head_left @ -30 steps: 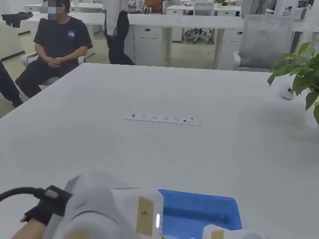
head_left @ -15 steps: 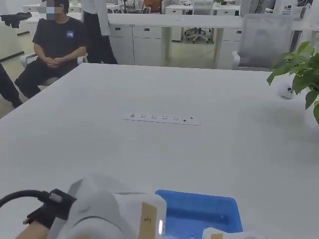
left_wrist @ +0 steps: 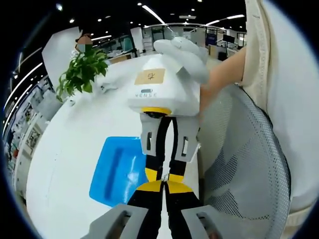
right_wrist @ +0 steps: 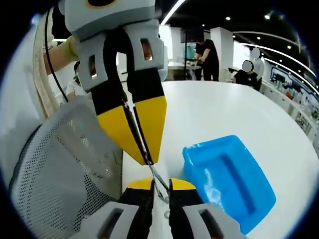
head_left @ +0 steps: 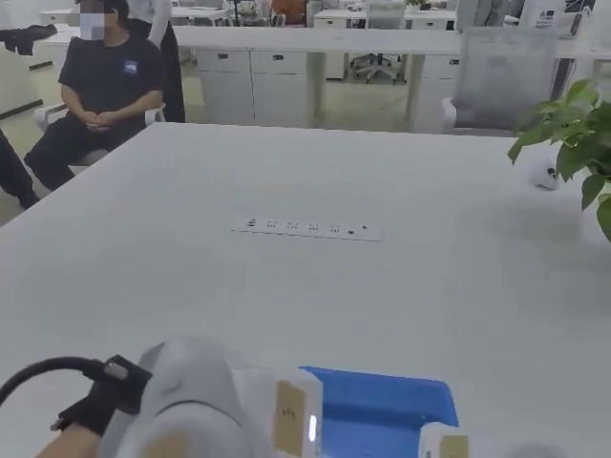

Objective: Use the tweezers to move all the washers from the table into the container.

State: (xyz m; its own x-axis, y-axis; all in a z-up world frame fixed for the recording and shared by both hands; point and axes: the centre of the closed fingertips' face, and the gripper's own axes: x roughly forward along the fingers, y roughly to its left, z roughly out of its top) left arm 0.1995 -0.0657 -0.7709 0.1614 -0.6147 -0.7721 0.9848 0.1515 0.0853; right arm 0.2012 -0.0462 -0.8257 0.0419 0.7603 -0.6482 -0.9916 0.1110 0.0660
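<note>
The blue container (head_left: 382, 410) lies on the white table (head_left: 305, 286) near its front edge; it also shows in the left gripper view (left_wrist: 119, 169) and the right gripper view (right_wrist: 229, 179). The two grippers meet tip to tip in front of it, off the table's edge. Thin metal tweezers (right_wrist: 142, 142) run between the left gripper's yellow fingers (right_wrist: 154, 119) and down into my right gripper (right_wrist: 160, 191). My left gripper (left_wrist: 163, 188) is closed, facing the right gripper's white body (left_wrist: 159, 84). Both gripper bodies show at the bottom of the head view, left (head_left: 220, 410), right (head_left: 458, 444). I cannot make out any washers.
A flat power strip (head_left: 307, 228) lies mid-table. A potted plant (head_left: 573, 134) and a small white object (head_left: 546, 175) stand at the far right. A mesh chair (left_wrist: 239, 164) is close under the grippers. A person (head_left: 100, 91) sits beyond the far left corner.
A standing person in the background has walked left behind the seated one. The right gripper's body has slid slightly right at the bottom of the head view. The container has not moved.
</note>
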